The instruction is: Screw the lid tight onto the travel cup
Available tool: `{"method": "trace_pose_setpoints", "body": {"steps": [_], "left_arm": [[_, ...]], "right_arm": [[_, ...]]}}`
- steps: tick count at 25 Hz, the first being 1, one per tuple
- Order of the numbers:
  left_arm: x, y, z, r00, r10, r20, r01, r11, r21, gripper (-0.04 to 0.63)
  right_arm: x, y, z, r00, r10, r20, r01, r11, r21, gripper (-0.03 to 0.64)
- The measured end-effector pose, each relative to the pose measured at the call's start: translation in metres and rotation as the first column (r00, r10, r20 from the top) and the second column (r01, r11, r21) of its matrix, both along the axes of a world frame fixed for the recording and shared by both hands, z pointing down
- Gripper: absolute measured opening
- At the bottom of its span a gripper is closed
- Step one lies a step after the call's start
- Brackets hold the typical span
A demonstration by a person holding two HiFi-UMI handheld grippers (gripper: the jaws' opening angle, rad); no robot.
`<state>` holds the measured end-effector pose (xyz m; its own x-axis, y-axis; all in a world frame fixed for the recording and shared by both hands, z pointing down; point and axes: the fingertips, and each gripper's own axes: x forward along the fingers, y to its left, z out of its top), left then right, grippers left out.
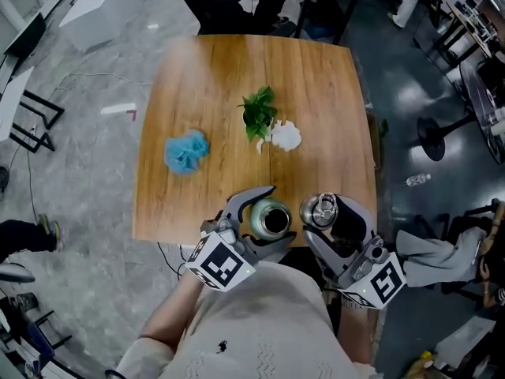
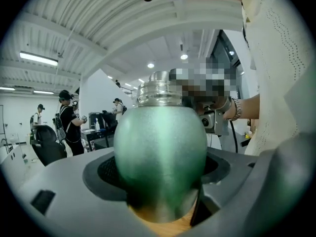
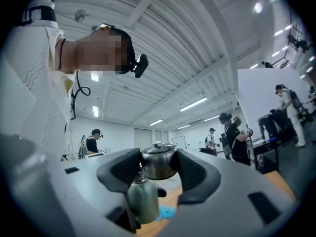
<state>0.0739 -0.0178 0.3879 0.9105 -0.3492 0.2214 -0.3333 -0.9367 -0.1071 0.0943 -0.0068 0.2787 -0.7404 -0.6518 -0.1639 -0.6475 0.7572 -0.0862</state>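
A lab hall: strip lights [image 3: 192, 104], office chair [image 2: 48, 143], headset-wearing people [image 2: 67, 120].

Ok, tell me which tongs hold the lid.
The right tongs: they clamp the silver lid. The left tongs grip the green travel cup, its mouth uncovered.

Table [image 1: 213, 77]: blue pouf [image 1: 186, 151], green sprig [image 1: 259, 110] (white blob [image 1: 286, 135])

Green cup [image 1: 273, 219], silver lid [image 1: 319, 209], blue bundle [image 1: 186, 151], wood-grain table [image 1: 205, 93]
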Motion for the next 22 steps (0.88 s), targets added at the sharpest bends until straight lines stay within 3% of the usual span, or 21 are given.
{"method": "trace_pose_setpoints", "body": {"steps": [4, 8, 11, 15, 22], "left_arm": [[-0.007, -0.002, 0.003, 1.0, 0.003, 0.025, -0.003, 1.0, 0.006, 0.402], [-0.005, 0.013, -0.001, 0.989, 0.149, 0.017, -0.149, 0.988, -0.041, 0.402], [0.003, 0.032, -0.001, 0.958, 0.287, 0.025, -0.285, 0.957, -0.055, 0.402], [0.01, 0.057, 0.004, 0.905, 0.425, 0.027, -0.423, 0.904, -0.061, 0.402], [0.009, 0.075, -0.003, 0.847, 0.531, -0.011, -0.53, 0.844, -0.082, 0.402]], "right_arm": [[-0.001, 0.005, -0.005, 1.0, -0.027, -0.015, 0.027, 0.999, 0.019, 0.232], [-0.008, 0.019, -0.016, 0.986, -0.163, 0.043, 0.162, 0.986, 0.029, 0.232], [-0.026, 0.037, -0.022, 0.95, -0.308, 0.053, 0.306, 0.951, 0.046, 0.232], [-0.045, 0.044, 0.0, 0.925, -0.376, -0.044, 0.376, 0.927, -0.015, 0.232], [-0.054, 0.055, 0.009, 0.875, -0.483, -0.039, 0.48, 0.874, -0.068, 0.232]]}}
